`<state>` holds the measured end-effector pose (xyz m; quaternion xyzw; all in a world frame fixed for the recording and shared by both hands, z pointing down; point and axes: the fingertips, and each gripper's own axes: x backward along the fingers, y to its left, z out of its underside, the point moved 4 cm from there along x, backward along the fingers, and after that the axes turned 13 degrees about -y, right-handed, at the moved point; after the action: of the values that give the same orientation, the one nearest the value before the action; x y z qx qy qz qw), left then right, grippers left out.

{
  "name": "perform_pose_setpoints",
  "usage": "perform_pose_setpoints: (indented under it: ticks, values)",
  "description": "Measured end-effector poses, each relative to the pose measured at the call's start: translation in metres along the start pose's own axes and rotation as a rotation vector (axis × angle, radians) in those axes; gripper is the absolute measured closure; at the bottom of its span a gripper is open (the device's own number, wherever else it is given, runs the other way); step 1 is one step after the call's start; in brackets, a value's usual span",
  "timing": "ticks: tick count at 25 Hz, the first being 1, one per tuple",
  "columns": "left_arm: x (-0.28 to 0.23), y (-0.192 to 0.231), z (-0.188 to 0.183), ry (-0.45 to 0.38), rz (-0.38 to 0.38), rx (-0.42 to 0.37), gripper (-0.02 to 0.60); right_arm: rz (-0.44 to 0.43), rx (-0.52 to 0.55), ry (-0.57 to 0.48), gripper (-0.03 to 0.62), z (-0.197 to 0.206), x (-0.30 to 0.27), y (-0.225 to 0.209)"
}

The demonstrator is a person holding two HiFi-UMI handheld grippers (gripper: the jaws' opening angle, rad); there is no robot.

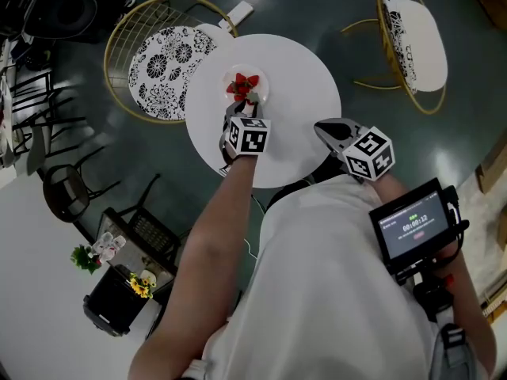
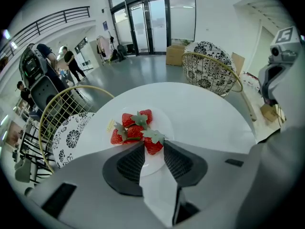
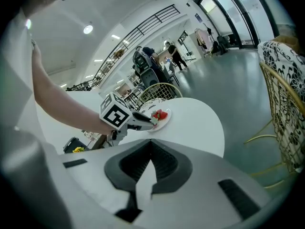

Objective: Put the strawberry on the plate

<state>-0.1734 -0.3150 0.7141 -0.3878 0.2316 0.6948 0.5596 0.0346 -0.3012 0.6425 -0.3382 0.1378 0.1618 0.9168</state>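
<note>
A small white plate [image 1: 264,81] sits on the round white table [image 1: 305,93], left of its centre, with several red strawberries [image 1: 242,85] piled on it. My left gripper [image 1: 251,103] reaches to the plate's near edge. In the left gripper view its jaws [image 2: 153,148] are shut on one strawberry [image 2: 153,145], low over the plate's near rim [image 2: 167,124], right beside the pile [image 2: 129,127]. My right gripper [image 1: 326,130] hovers at the table's near right edge; its jaws [image 3: 150,147] are shut on nothing. From there the left gripper [image 3: 151,123] shows at the plate [image 3: 164,119].
Two gold wire chairs with black-and-white patterned cushions stand by the table, one at far left [image 1: 162,58] and one at far right [image 1: 412,38]. A small monitor [image 1: 412,224] is mounted at my right side. People and a glass entrance [image 2: 152,23] lie far beyond the table.
</note>
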Motion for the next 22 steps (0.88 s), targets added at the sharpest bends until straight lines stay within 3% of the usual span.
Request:
perform_pose_setpoints:
  ticks: [9,22]
  values:
    - [-0.005,0.0,0.004,0.02,0.001,-0.017,0.46,0.007,-0.009,-0.005,0.589,0.006,0.003,-0.002]
    - [0.008,-0.007,-0.004,-0.018,-0.004,-0.047,0.46,0.005,0.005,-0.015,0.589,-0.001,0.016,-0.001]
